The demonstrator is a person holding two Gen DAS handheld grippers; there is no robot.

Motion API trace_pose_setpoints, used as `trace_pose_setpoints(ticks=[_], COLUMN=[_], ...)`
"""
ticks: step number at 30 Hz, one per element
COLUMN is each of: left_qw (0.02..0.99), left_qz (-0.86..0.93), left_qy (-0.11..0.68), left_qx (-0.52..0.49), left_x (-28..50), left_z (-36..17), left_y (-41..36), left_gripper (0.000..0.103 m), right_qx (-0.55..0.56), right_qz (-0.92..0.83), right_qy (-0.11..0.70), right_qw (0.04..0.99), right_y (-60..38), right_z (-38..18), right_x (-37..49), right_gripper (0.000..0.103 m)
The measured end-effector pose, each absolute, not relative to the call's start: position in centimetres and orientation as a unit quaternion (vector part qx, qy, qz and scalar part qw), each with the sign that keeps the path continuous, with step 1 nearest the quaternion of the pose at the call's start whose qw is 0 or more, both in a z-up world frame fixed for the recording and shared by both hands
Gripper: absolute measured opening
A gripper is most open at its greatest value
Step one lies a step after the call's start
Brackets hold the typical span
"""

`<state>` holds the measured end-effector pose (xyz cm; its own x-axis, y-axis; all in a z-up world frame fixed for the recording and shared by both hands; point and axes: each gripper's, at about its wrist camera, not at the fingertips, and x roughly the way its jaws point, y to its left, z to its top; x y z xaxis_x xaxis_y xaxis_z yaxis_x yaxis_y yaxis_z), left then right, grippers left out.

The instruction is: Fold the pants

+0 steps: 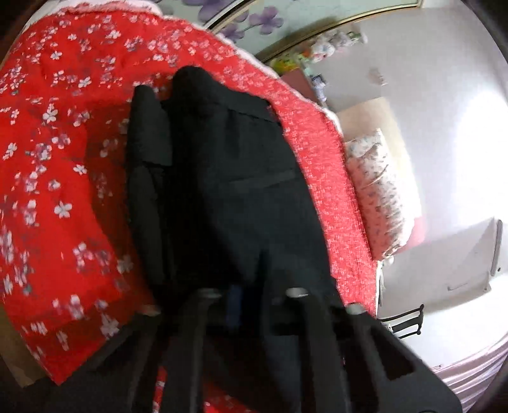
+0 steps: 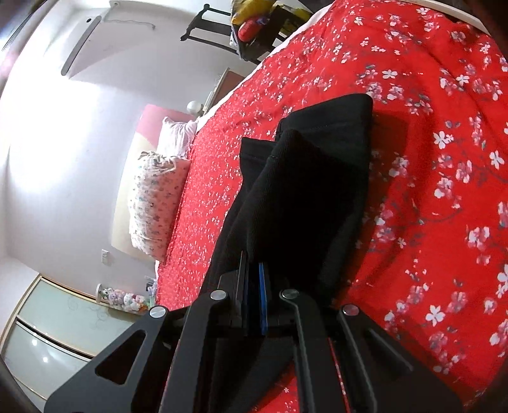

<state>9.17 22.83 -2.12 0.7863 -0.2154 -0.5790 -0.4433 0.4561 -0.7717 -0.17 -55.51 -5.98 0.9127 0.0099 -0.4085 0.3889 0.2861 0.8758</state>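
The black pants (image 1: 228,178) hang and drape over a red bedspread with white flowers (image 1: 57,152). A welt pocket shows on them in the left wrist view. My left gripper (image 1: 236,295) is shut on the pants' near edge, the cloth covering its tips. In the right wrist view the pants (image 2: 311,178) are doubled over, with a ribbed edge on top. My right gripper (image 2: 255,276) is shut on that cloth, its blue pads pressed together on the fabric. Both grippers hold the pants lifted off the bed.
The red bedspread (image 2: 428,197) covers a bed. Floral pillows (image 2: 155,197) lie at its head by a white wall. A dark chair (image 2: 222,28) with clutter stands beyond the bed. A wardrobe with glass doors (image 2: 57,324) is at the lower left.
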Motion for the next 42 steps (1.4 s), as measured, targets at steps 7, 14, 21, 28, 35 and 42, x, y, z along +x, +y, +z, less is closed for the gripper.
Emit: trace_pose_setpoints(ticks=[7, 14, 21, 28, 35, 42], left_qw=[0.844, 0.86, 0.876, 0.878, 0.882, 0.887], left_qz=[0.084, 0.097, 0.092, 0.096, 0.096, 0.094], left_qy=[0.282, 0.284, 0.278, 0.275, 0.277, 0.279], left_qx=[-0.447, -0.413, -0.384, -0.38, -0.369, -0.357], left_x=[5.5, 6.3, 6.8, 7.2, 7.8, 8.3], left_z=[0.6, -1.2, -0.5, -0.6, -0.5, -0.5], left_y=[21.9, 21.3, 19.8, 19.4, 19.2, 19.2], left_gripper=[0.005, 0.021, 0.041, 0.048, 0.052, 0.056], right_qx=[0.58, 0.599, 0.61, 0.57, 0.525, 0.455], right_qz=[-0.111, -0.12, -0.165, -0.159, -0.217, -0.189], right_qy=[0.159, 0.218, 0.136, 0.159, 0.199, 0.158], right_qw=[0.791, 0.761, 0.763, 0.791, 0.799, 0.856], right_y=[-55.8, -56.9, -58.8, -58.5, -58.5, -58.4], right_z=[-5.6, -7.2, -5.7, -4.9, -4.5, -2.5], right_x=[-1.0, -1.3, -6.8, -5.8, -3.3, -2.2], right_gripper=[0.005, 0.011, 0.056, 0.04, 0.04, 0.006])
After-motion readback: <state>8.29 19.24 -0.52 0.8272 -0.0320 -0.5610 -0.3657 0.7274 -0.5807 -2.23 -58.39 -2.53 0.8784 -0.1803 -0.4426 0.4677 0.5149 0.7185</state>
